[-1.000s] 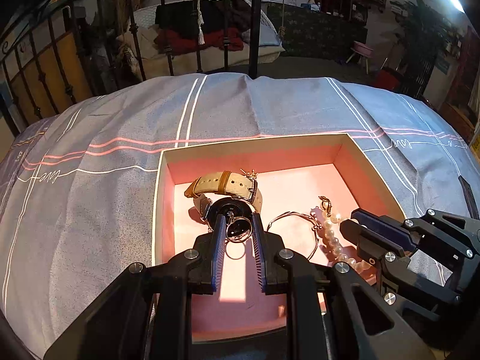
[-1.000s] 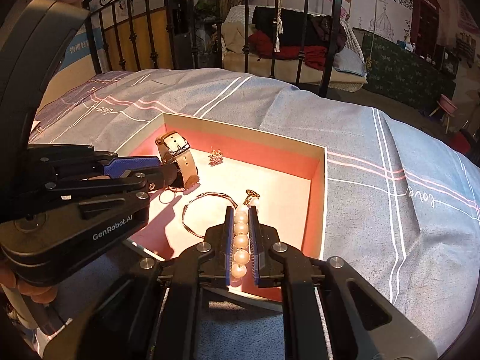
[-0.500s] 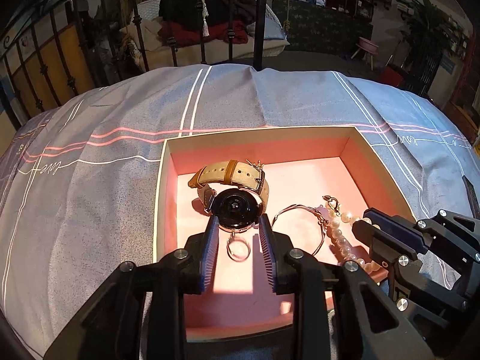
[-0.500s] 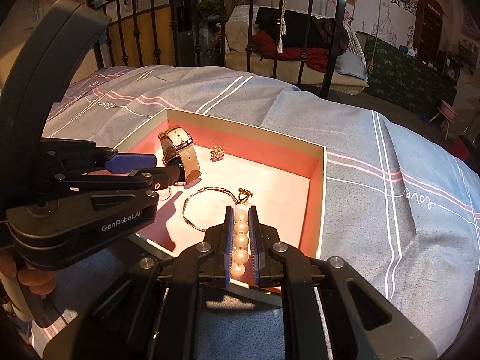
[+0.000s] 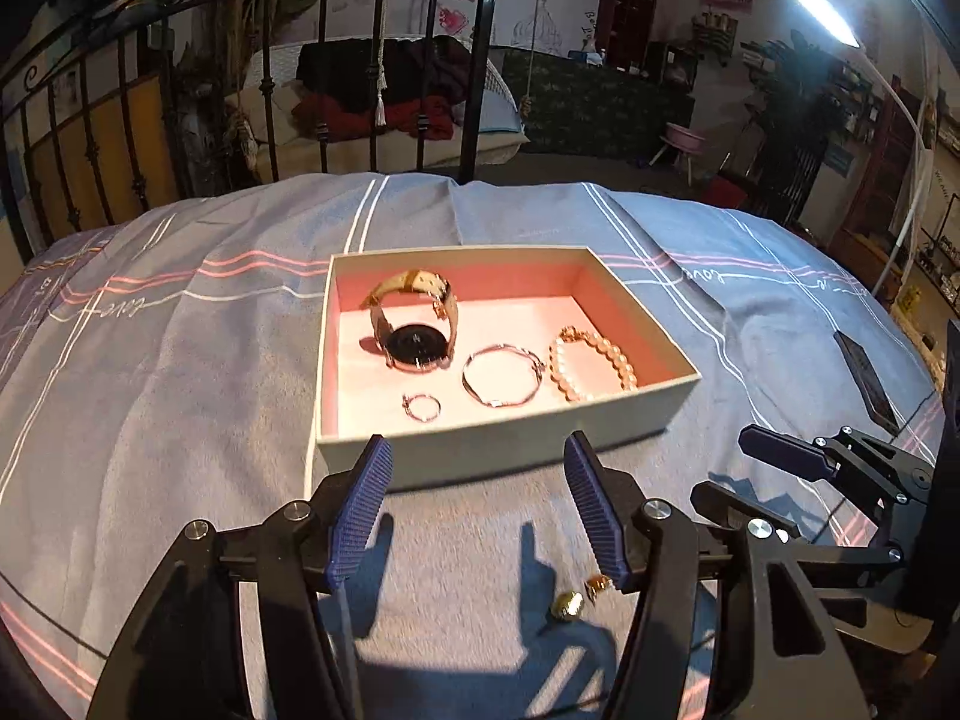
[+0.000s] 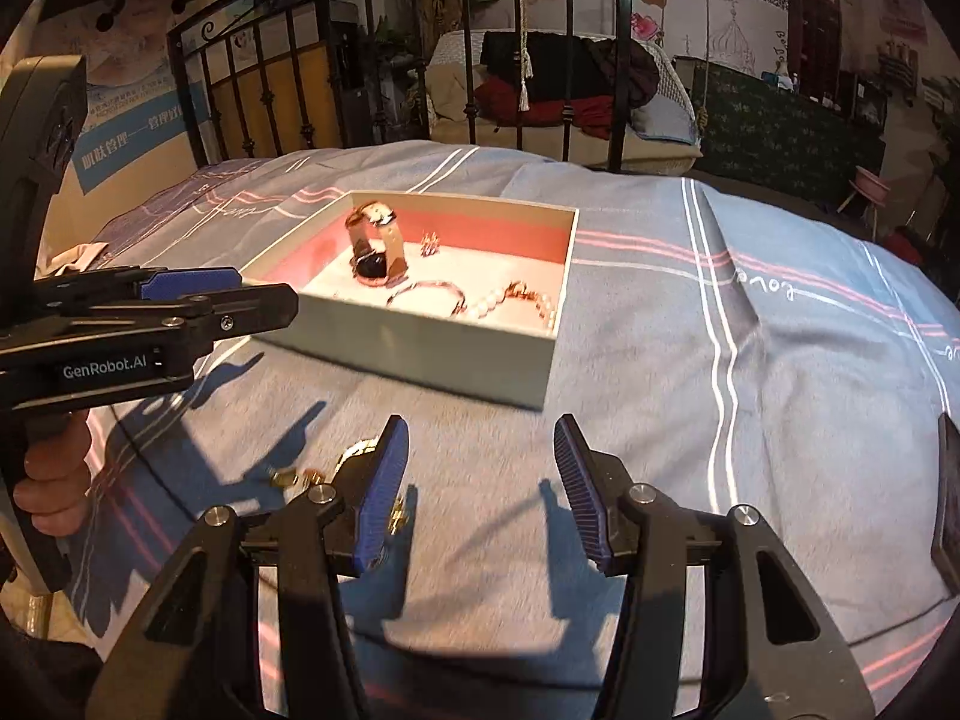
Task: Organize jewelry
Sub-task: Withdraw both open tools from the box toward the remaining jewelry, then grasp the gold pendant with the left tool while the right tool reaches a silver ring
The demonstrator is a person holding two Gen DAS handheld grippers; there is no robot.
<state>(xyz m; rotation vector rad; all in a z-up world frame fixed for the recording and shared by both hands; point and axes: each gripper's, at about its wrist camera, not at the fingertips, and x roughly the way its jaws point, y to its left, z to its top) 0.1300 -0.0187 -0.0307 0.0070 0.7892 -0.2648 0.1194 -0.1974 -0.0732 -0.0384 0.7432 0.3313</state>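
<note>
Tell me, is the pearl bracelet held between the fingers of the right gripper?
No, the pearl bracelet lies inside the box, and the right gripper is open and empty.

Colours of the box, the jewelry and the bed cover

A cardboard box (image 5: 498, 450) with cream outside walls is showing pink inside. In it, a watch with a tan strap and black face (image 5: 417, 343), a thin silver bangle (image 5: 503, 374) and a string of pale pink pearls (image 5: 591, 363) are shining. The grey-blue bed cover (image 5: 180, 372) is showing pink and white stripes. Both grippers are wearing dark blue ridged finger pads (image 6: 384, 492).
</note>
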